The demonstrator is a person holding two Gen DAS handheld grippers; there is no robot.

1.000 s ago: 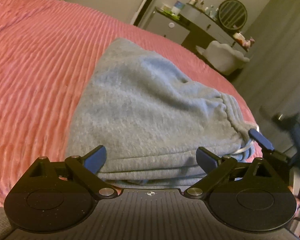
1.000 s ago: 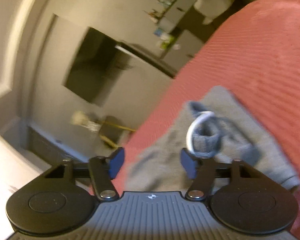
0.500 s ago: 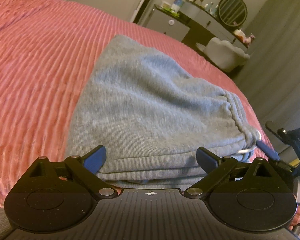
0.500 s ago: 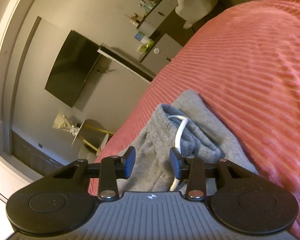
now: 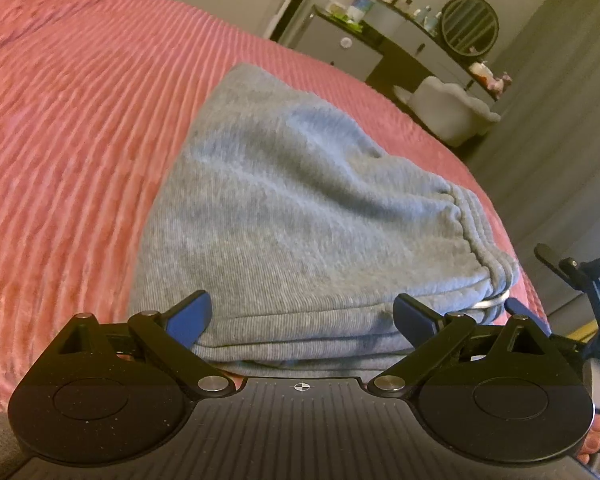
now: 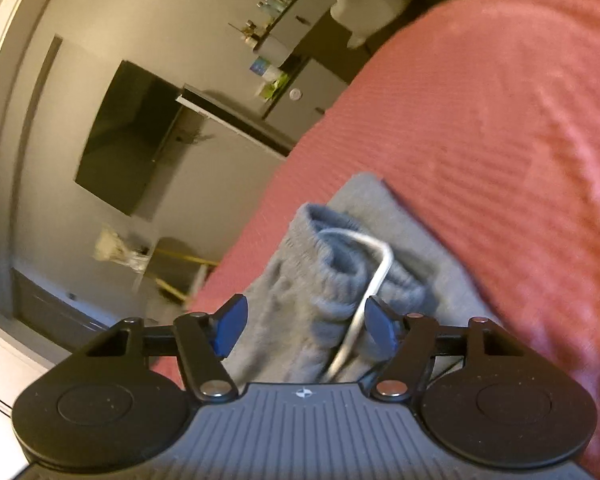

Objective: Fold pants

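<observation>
1. Pants [image 5: 300, 216] are seen folded into a thick grey stack on the pink bedspread [image 5: 68, 128], near the bed's right edge.
2. Long axis of the stack is seen running away from the left claw [image 5: 302, 314]; the folded near edge lies just ahead of its fingertips and between them, the bunched waistband [image 5: 476, 240] off to the right.
3. Left claw is held wide open; the near edge of the stack lies between the jaws, and no pad is seen pressing on the cloth.
4. Right claw [image 6: 302, 326] is placed at the waistband end, so it is judged the nearer one to the drawstring [image 6: 374, 276] and gathered cloth.
5. Right claw's jaws have just been opening. The waistband cloth and white drawstring lie between them; the right pad is seen just beside the string, and whether it touches cannot be told. No grip is seen.
6. Task is judged nearly finished: the stack appears fully folded, with only the loose drawstring left untidy.
7. Any coming move is judged to turn on the waistband end, beside the bed's edge.
</observation>
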